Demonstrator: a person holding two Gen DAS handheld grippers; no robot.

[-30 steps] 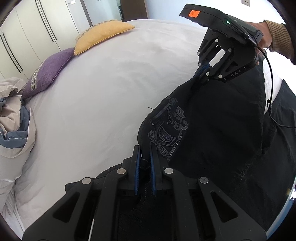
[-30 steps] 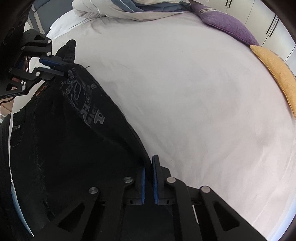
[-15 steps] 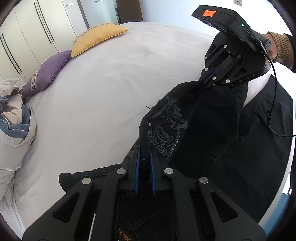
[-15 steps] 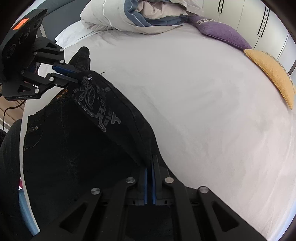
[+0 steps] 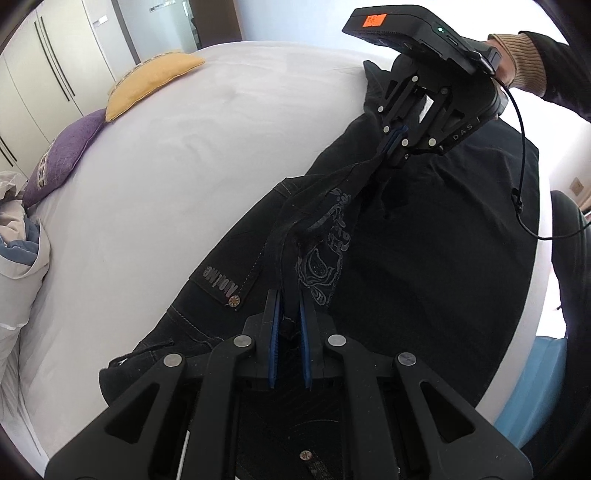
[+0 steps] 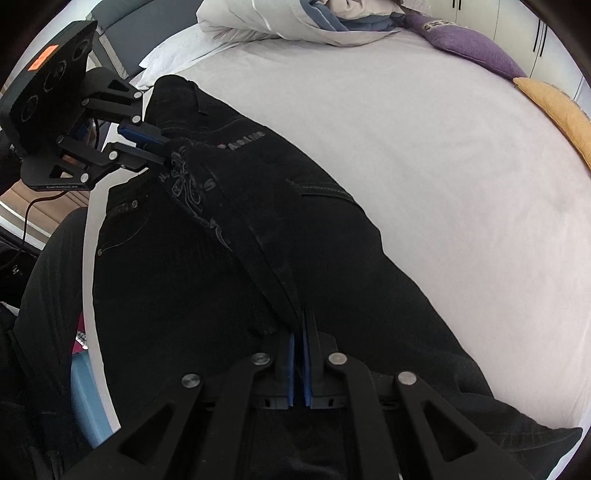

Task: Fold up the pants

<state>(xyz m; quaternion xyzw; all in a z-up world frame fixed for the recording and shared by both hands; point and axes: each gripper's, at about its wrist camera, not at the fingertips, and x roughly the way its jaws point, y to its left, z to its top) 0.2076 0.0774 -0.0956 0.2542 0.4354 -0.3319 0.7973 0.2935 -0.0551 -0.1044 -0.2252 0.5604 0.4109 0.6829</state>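
Black pants with a grey print lie spread on the white bed, near its front edge. My left gripper is shut on one end of a folded strip of the pants' fabric. My right gripper is shut on the other end; it also shows in the left wrist view. The left gripper also shows in the right wrist view. The printed fabric stretches between the two grippers, low over the rest of the pants.
A yellow cushion and a purple cushion lie at the bed's far side by white wardrobes. A bunched duvet and a pillow sit at the head end. A blue object stands beside the bed.
Both grippers have come down toward the bed with the fabric. The pants, which hung in the air, now lie spread on the bed.
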